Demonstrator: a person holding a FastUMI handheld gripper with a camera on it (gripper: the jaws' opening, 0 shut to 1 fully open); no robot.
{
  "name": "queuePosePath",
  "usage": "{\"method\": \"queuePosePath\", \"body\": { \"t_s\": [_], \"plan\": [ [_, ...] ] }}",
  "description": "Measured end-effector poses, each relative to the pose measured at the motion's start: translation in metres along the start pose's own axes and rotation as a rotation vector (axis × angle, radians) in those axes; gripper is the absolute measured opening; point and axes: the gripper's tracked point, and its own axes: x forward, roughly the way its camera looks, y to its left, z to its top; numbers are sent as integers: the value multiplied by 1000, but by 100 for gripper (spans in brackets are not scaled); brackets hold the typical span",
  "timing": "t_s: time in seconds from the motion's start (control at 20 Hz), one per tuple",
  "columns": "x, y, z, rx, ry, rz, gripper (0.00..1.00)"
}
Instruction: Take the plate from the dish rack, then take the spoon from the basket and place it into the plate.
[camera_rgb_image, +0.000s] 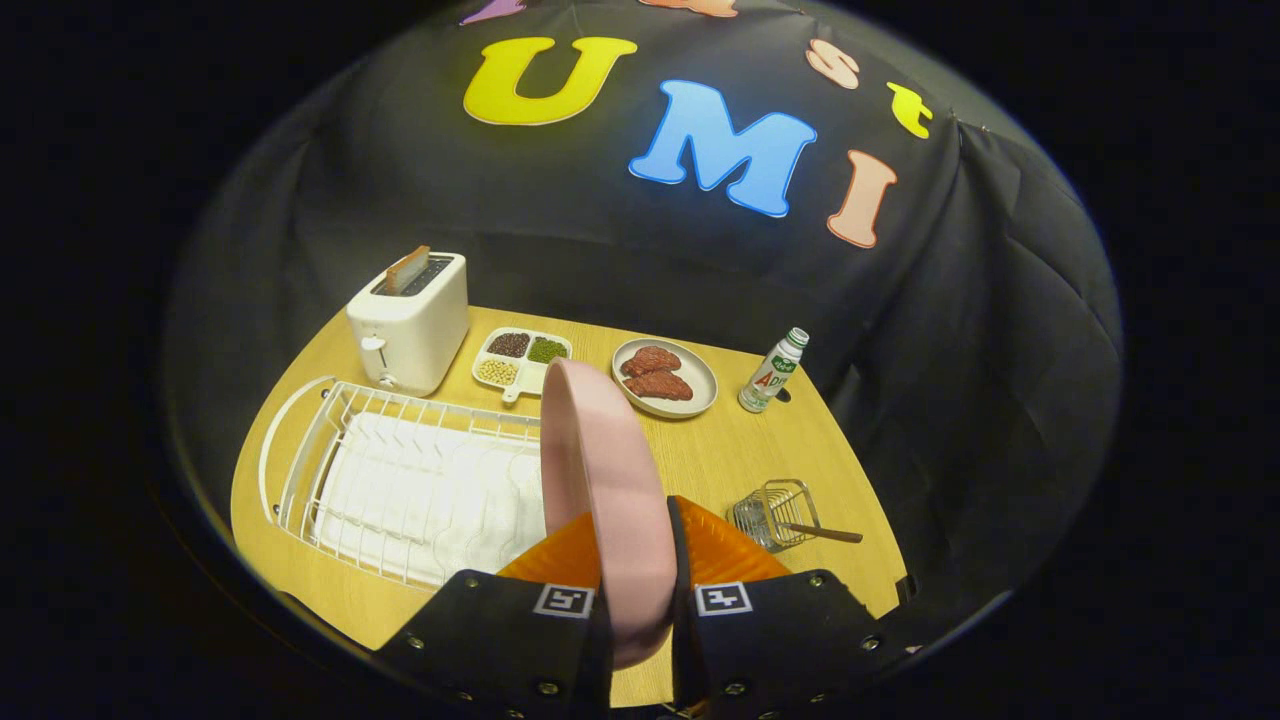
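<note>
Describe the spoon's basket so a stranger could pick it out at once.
Start at the wooden table and go to its near right side, right of the pink plate clamped edge-on in the gripper jaws. The small wire basket stands alone there. Unlike the big white dish rack, it is tiny, with a wooden handle poking out.

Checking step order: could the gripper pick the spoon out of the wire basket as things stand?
Probably not yet. The gripper is shut on the pink plate, held on edge, so its fingers are occupied. The spoon in the wire basket looks unobstructed.
</note>
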Motion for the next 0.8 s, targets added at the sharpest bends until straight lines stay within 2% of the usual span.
{"method": "queuePosePath", "body": {
  "t_s": [0.1, 0.3, 0.55, 0.65, 0.8],
  "plan": [
    [-23, 8, -19, 8, 6, 34, 23],
    [-56, 36, -64, 80, 33, 166, 23],
    [-64, 61, -132, 220, 147, 310, 23],
    [-57, 63, -161, 280, 203, 328, 23],
    [-42, 55, -198, 281, 275, 293, 23]
  ]
}}
